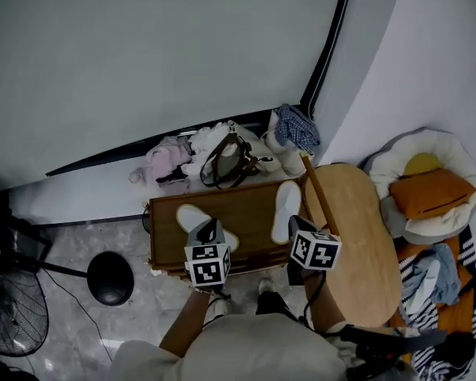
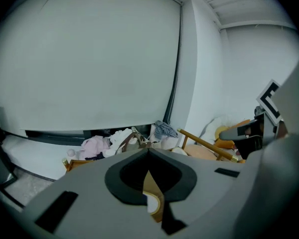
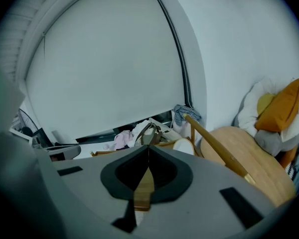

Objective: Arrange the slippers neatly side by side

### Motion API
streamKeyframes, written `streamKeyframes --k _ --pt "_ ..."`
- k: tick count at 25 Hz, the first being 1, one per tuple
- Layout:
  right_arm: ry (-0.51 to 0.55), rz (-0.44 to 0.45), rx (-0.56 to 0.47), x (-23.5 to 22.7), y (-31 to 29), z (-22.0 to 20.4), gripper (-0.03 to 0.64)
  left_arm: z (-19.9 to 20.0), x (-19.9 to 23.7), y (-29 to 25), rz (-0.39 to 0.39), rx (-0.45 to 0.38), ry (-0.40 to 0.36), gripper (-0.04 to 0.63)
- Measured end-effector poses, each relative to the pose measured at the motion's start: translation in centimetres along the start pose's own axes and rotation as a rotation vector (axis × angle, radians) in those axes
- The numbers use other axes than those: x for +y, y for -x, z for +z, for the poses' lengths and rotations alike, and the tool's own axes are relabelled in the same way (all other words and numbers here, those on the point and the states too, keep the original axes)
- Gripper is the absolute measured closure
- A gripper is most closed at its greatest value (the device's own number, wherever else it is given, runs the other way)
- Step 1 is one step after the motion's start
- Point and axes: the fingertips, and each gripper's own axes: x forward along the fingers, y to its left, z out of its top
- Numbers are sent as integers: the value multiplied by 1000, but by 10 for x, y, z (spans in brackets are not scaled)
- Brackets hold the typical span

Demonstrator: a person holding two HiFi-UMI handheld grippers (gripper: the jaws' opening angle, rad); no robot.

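The two slippers lie well apart on a low rectangular surface [image 1: 250, 201]. The left slipper [image 1: 189, 215] lies slanted near the left end. The right slipper [image 1: 286, 209] runs almost straight from near to far at the right end. Since they differ in angle and have bare wood between them, the pair does not look arranged yet.

One tool hangs over the near edge in front of each slipper, which suggests one is meant for each. The left tool [image 1: 210, 228] covers part of the left slipper, and whether it touches it cannot be told. The right tool [image 1: 296, 222] is just beside the heel of the right slipper. In their own views, the left tool [image 2: 148, 151] and the right tool [image 3: 148, 148] both have their jaws pressed together with nothing between them. Either would probably have to spread its jaws before gripping, though closed tips could also nudge a sole along.

The slippers are white, flat and oval, and look soft and light enough to slide easily. The surface is dark, smooth wood. A paler round table [image 1: 365, 244] stands to its right. A brown bag [image 1: 226, 161] and loose clothes [image 1: 170, 159] sit on the far side against the wall.
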Motion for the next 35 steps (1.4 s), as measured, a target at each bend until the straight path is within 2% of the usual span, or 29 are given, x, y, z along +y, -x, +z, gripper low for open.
streamKeyframes --k 6,9,16,19,35 --pt "110 155 52 13 -46 39 583 14 10 -5 166 -14 90 580" --pt "148 217 102 26 -62 37 583 11 15 -3 223 -12 139 580" --pt "204 306 172 60 -89 17 583 -11 42 4 324 18 194 580" --pt "224 320 180 69 -93 14 583 -18 51 5 344 24 215 580" --pt "285 311 280 50 -136 -16 583 -66 61 -30 385 110 278 580"
